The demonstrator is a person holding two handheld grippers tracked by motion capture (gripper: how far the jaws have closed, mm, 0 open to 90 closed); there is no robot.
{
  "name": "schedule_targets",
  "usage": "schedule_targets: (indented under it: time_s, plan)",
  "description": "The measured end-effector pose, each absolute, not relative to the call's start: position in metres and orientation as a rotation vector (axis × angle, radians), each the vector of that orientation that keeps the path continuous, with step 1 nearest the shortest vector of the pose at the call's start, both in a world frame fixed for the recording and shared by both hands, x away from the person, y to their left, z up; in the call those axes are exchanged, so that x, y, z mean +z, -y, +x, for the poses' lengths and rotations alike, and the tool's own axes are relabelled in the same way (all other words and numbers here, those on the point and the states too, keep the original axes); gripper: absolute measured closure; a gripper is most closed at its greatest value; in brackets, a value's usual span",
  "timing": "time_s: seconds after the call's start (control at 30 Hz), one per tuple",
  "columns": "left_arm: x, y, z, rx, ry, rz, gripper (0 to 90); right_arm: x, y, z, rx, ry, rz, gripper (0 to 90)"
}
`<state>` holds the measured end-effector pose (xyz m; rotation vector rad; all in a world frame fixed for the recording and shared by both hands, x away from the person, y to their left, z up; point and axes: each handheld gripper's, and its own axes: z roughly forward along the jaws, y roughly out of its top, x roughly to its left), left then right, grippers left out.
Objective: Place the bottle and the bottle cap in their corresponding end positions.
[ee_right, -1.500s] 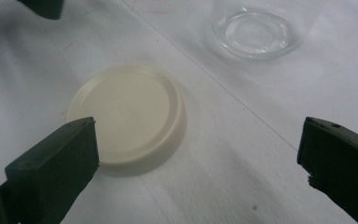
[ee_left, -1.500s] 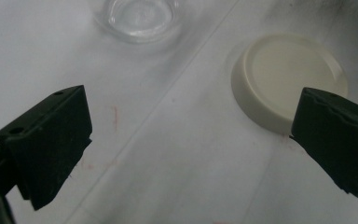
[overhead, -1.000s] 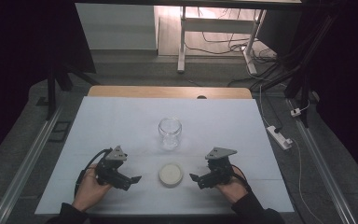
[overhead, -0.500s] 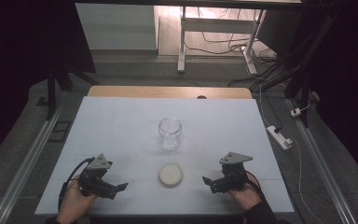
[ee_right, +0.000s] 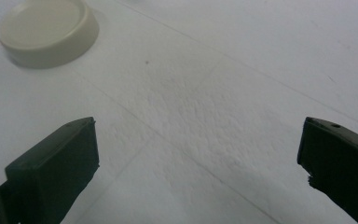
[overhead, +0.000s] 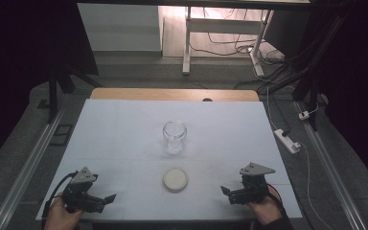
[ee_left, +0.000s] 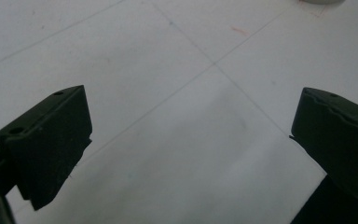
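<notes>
Cream lid (overhead: 175, 179) lies between both gaping tools; glass jar (overhead: 174, 136) stands beyond.

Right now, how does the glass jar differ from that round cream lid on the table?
The jar is clear glass and stands upright; the lid is opaque cream and lies flat. The jar is taller and open-topped; the lid is a low disc. The jar sits farther from the person, the lid nearer. Both are round and rest untouched on the white table.

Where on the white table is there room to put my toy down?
Lots of room. The table is bare left and right of the glass jar, and behind it up to the wooden edge. It is tighter at the front, where the cream lid lies between the left gripper and right gripper.
</notes>
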<state>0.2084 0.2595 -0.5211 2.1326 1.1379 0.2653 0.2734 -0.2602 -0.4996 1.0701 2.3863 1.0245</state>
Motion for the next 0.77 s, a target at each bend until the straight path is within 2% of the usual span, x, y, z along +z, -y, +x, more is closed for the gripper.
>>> schedule_targets:
  time_s: [0.77]
  plan:
    - [-0.526, -0.291, 0.182, 0.290, -1.274, 2.073, 0.0, -0.499, 0.296, 0.253, 1.011, -2.310, 1.212, 0.0]
